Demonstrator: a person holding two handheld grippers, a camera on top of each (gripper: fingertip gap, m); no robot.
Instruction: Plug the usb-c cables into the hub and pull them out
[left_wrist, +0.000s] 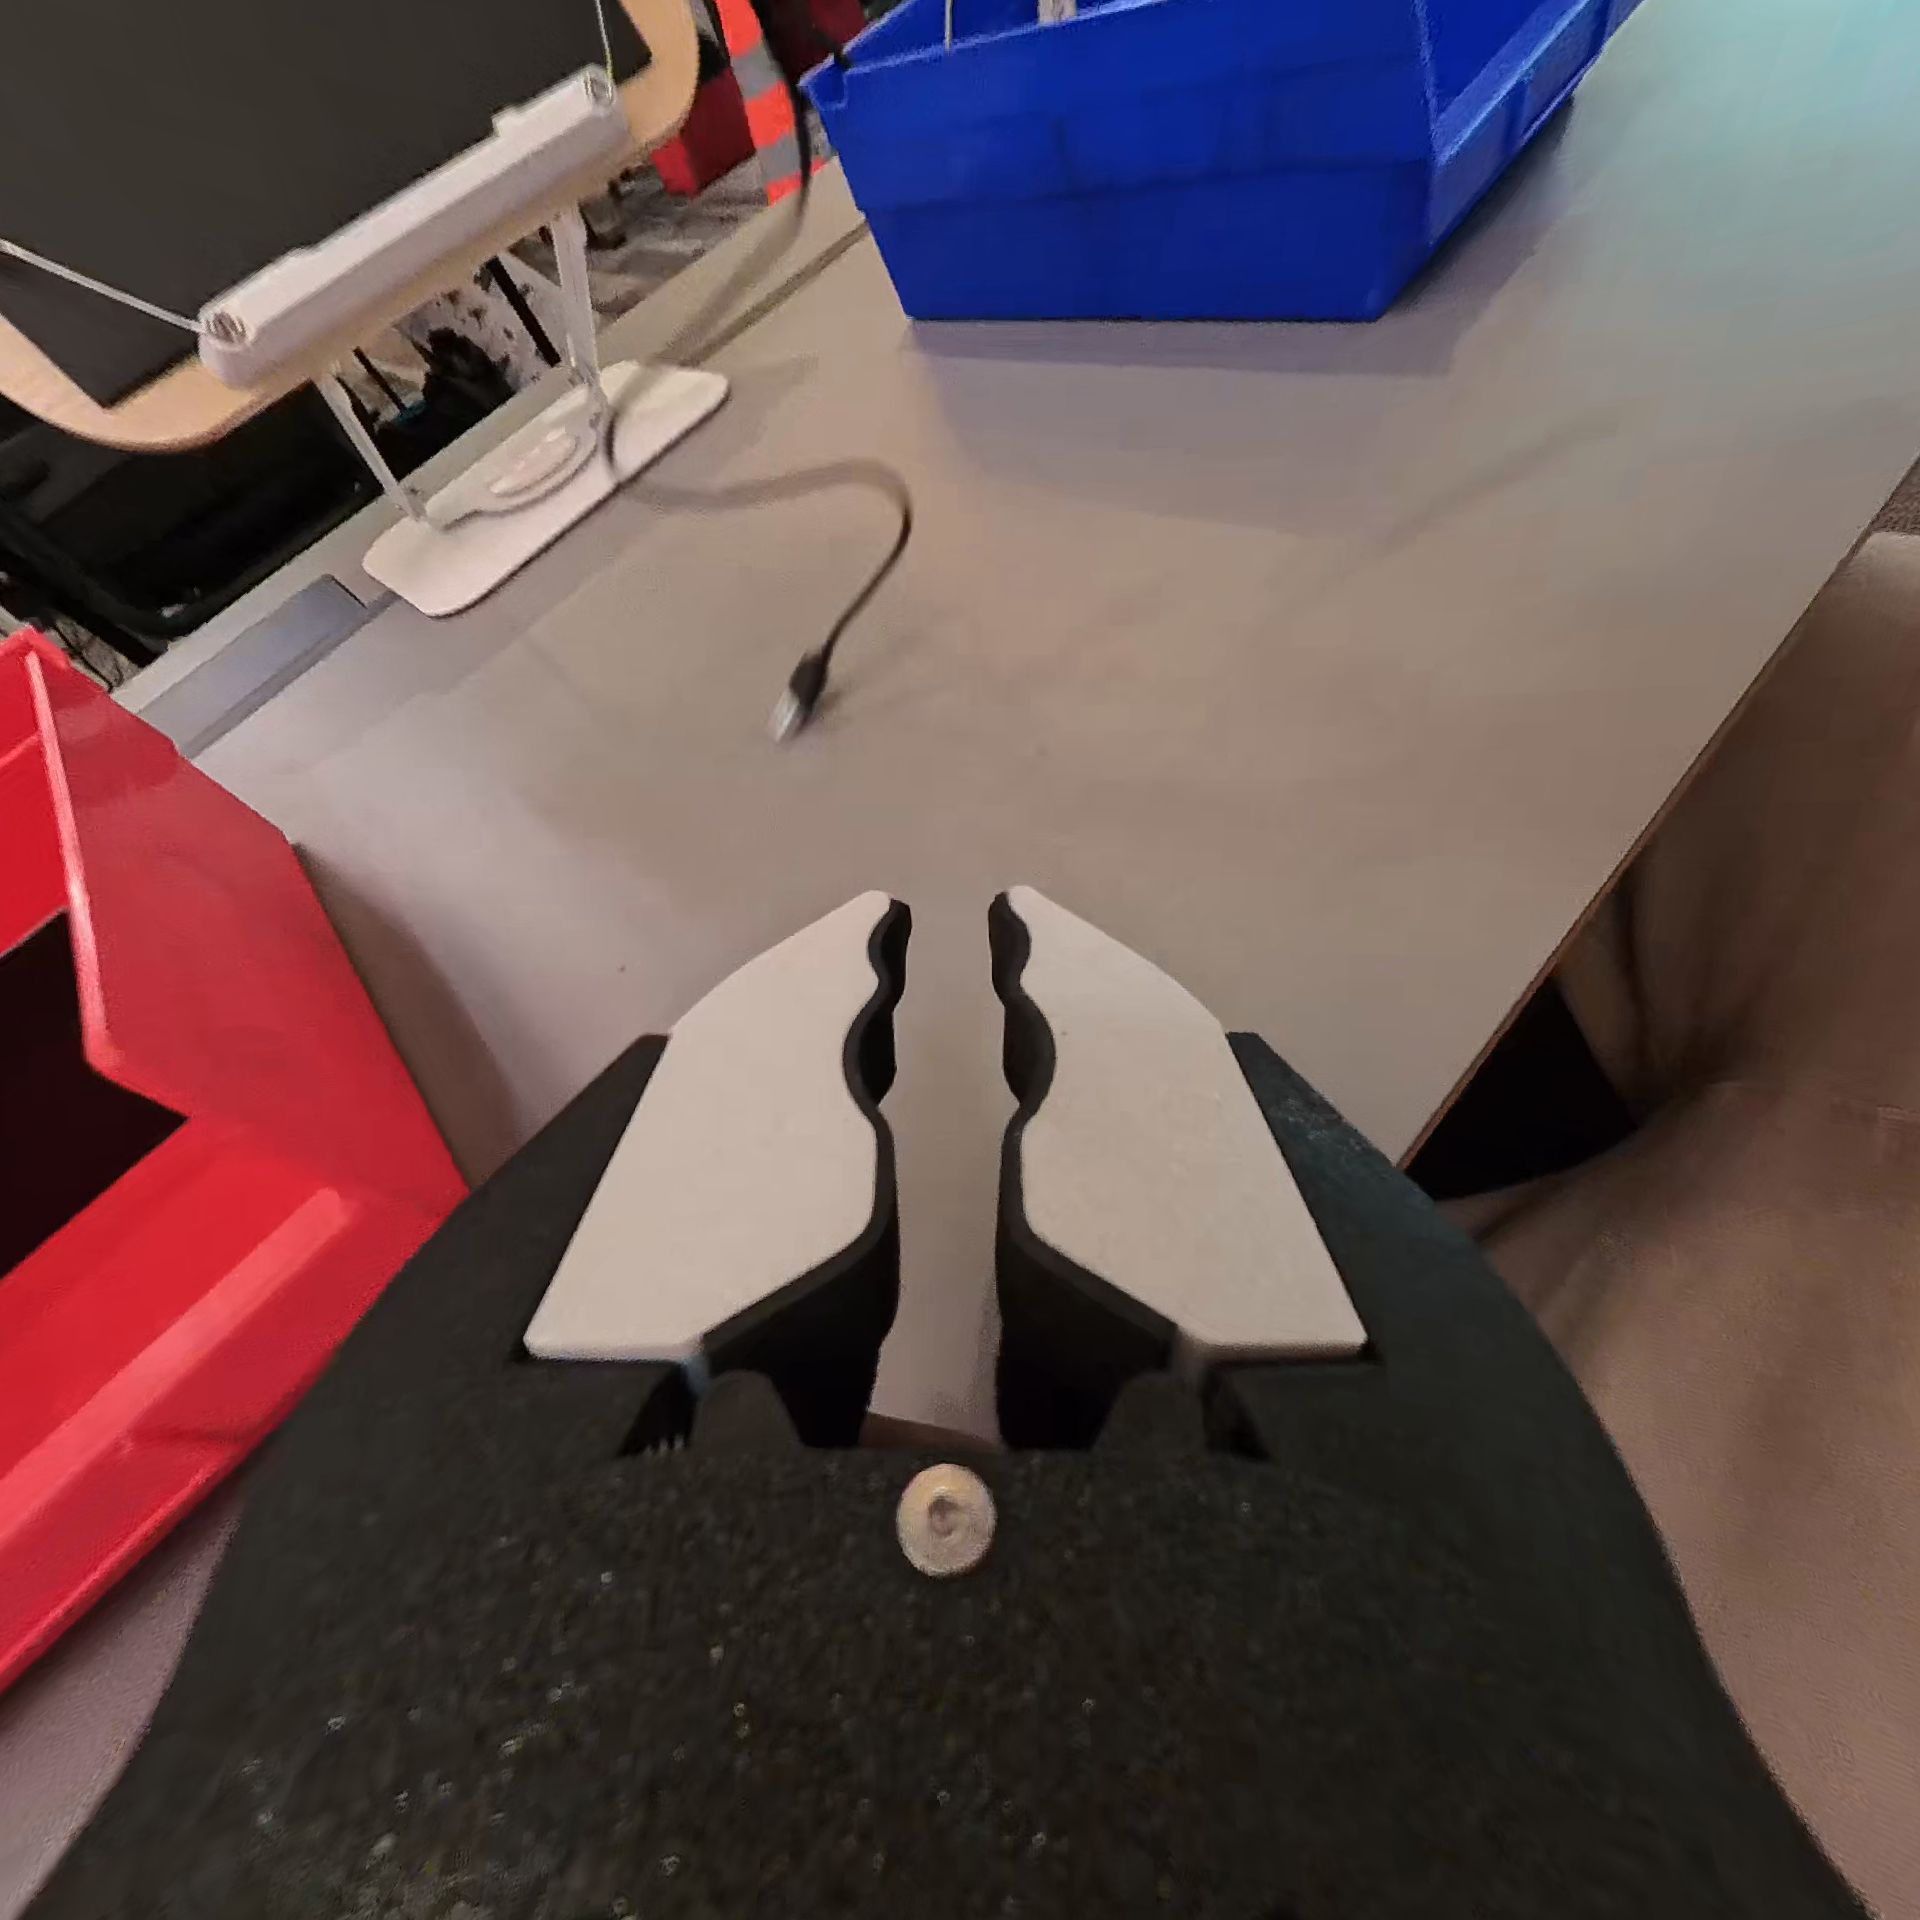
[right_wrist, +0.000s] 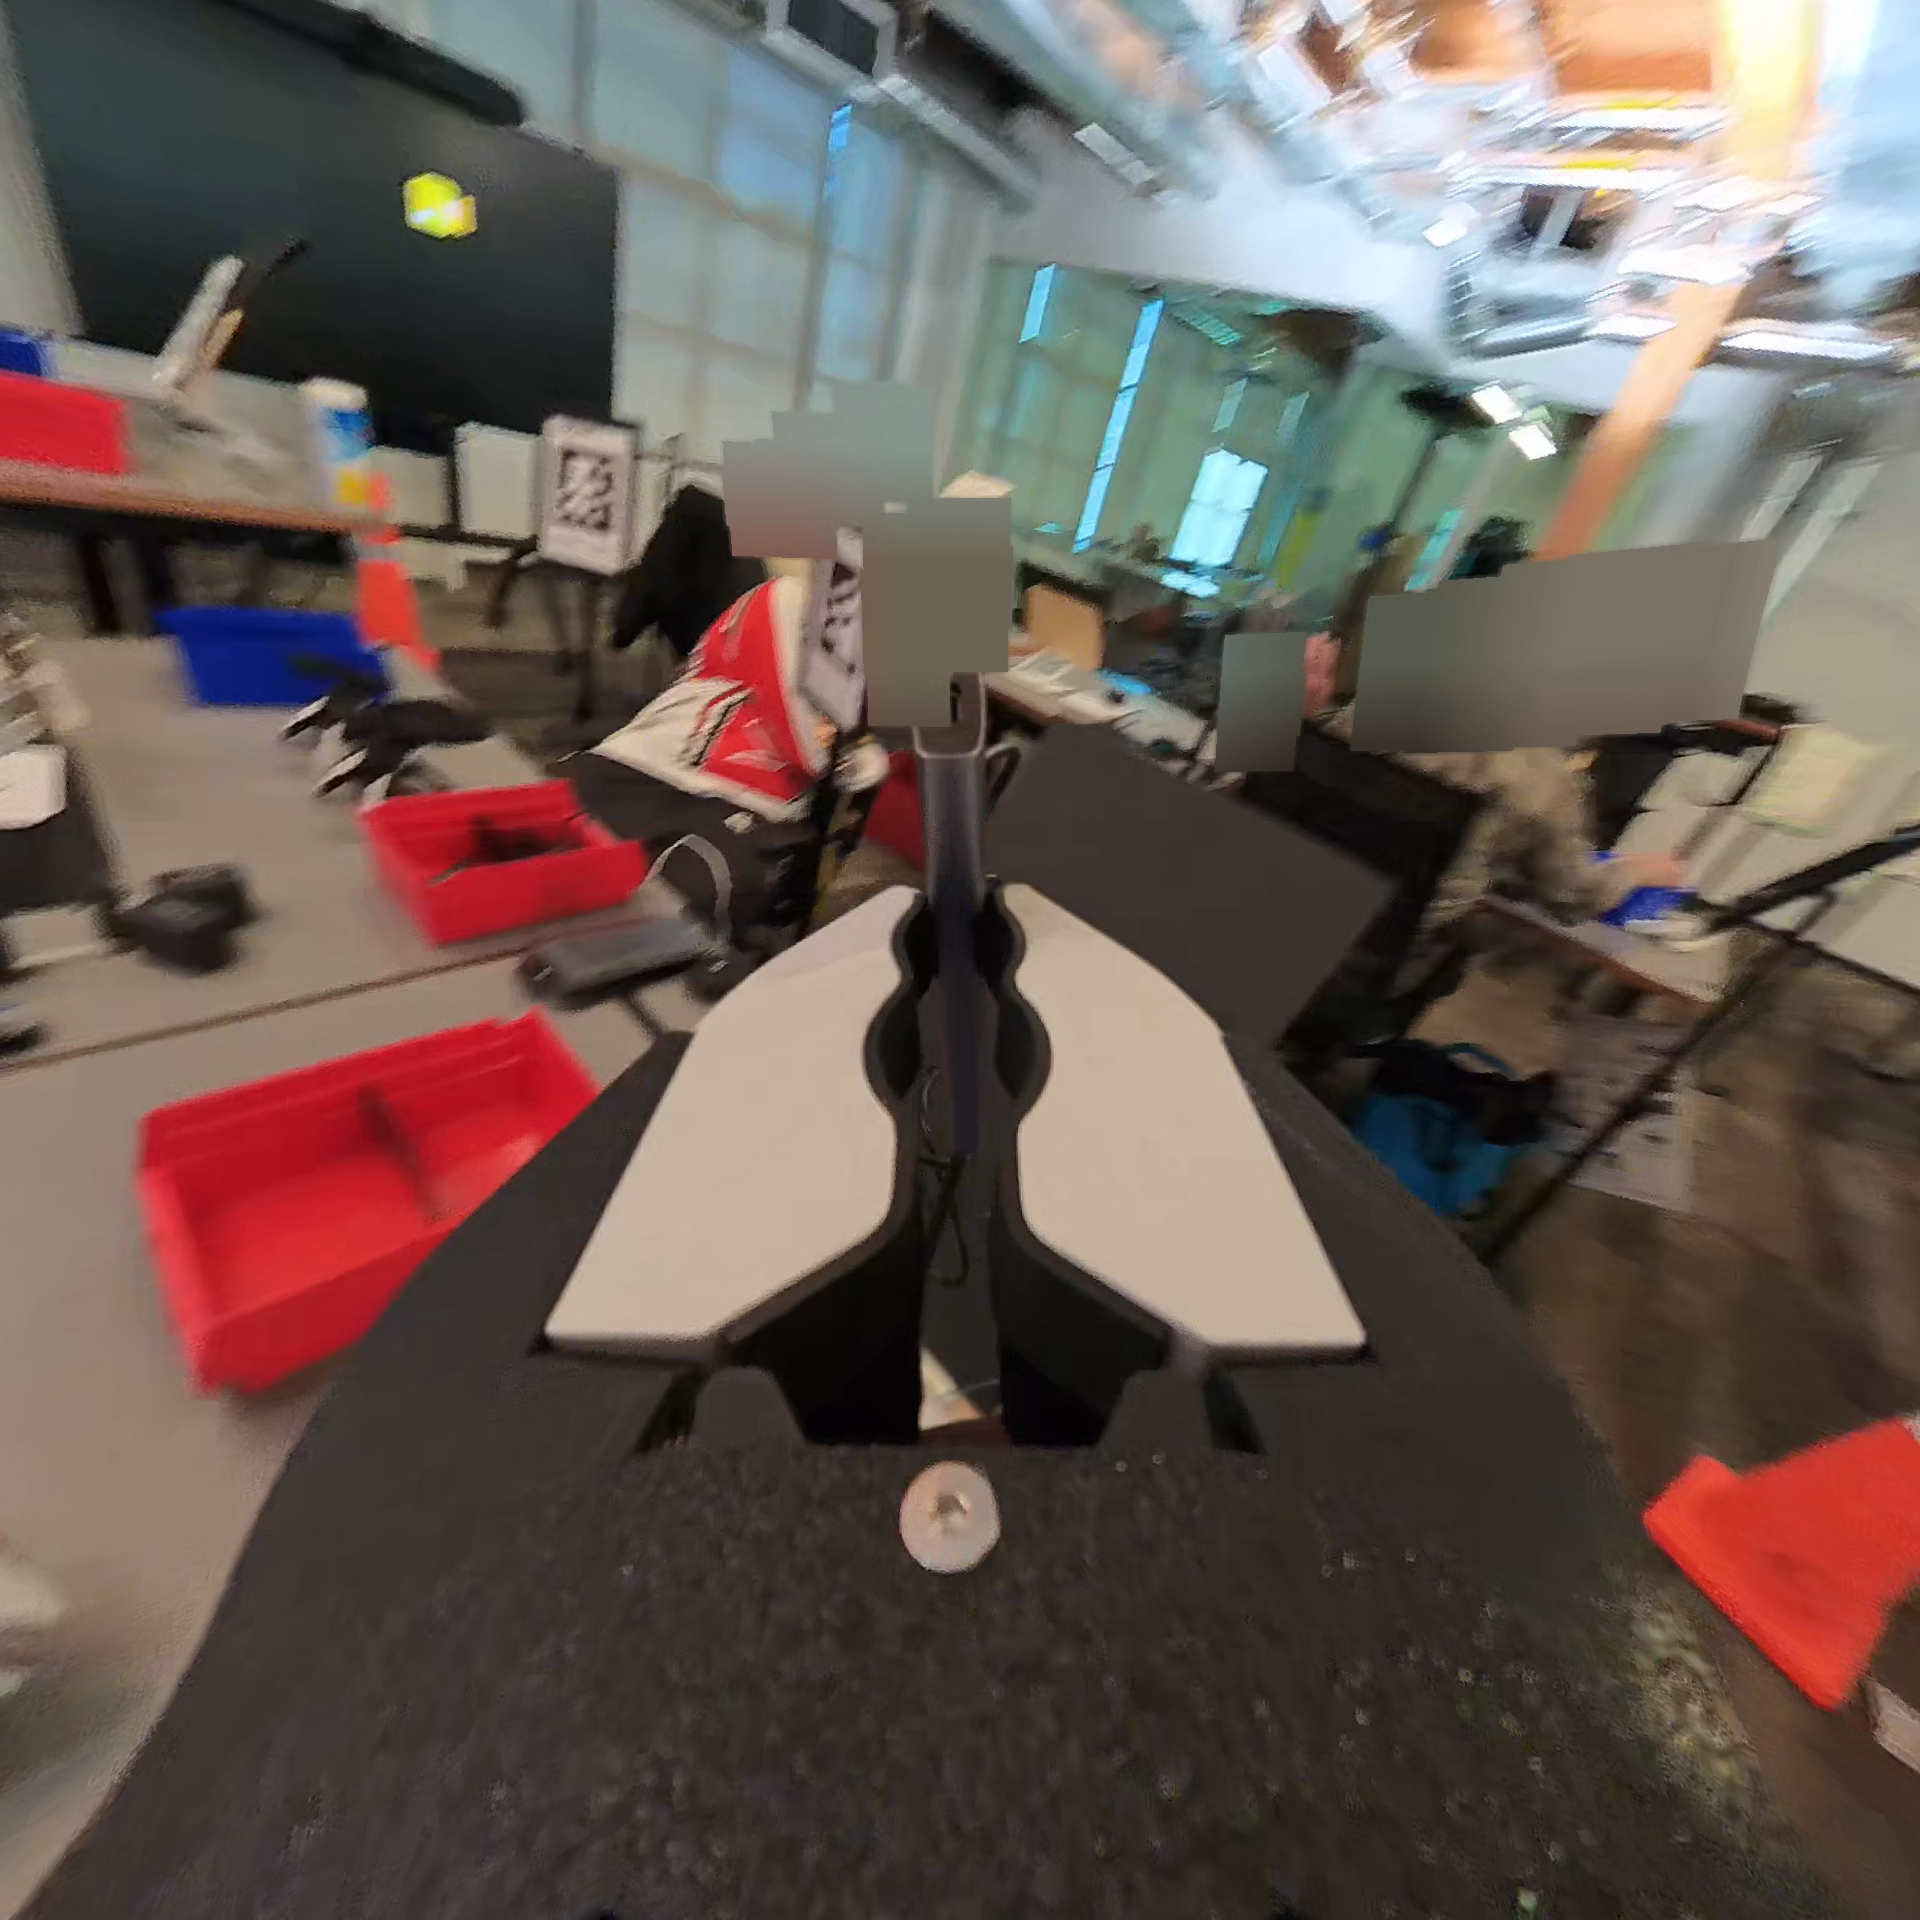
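Observation:
A black cable (left_wrist: 873, 561) curls over the grey table (left_wrist: 1195, 675), and its plug (left_wrist: 798, 704) lies free on the surface. My left gripper (left_wrist: 948, 914) hovers low over the table in front of the plug, with its jaws a narrow gap apart and nothing between them. My right gripper (right_wrist: 954, 914) is shut on a slim dark hub (right_wrist: 954, 821). It holds the hub up in the air, pointing out into the room. A thin cable stub curls at the hub's far end. The right wrist view is blurred.
A blue bin (left_wrist: 1195, 177) stands at the back of the table. A red bin (left_wrist: 156, 1143) sits close on the left. A white stand (left_wrist: 540, 488) holds a screen at the back left. The table edge (left_wrist: 1558, 987) runs along the right. Red bins (right_wrist: 353, 1174) and people fill the room beyond. The tips of one gripper are about 60 cm away from the tips of the other.

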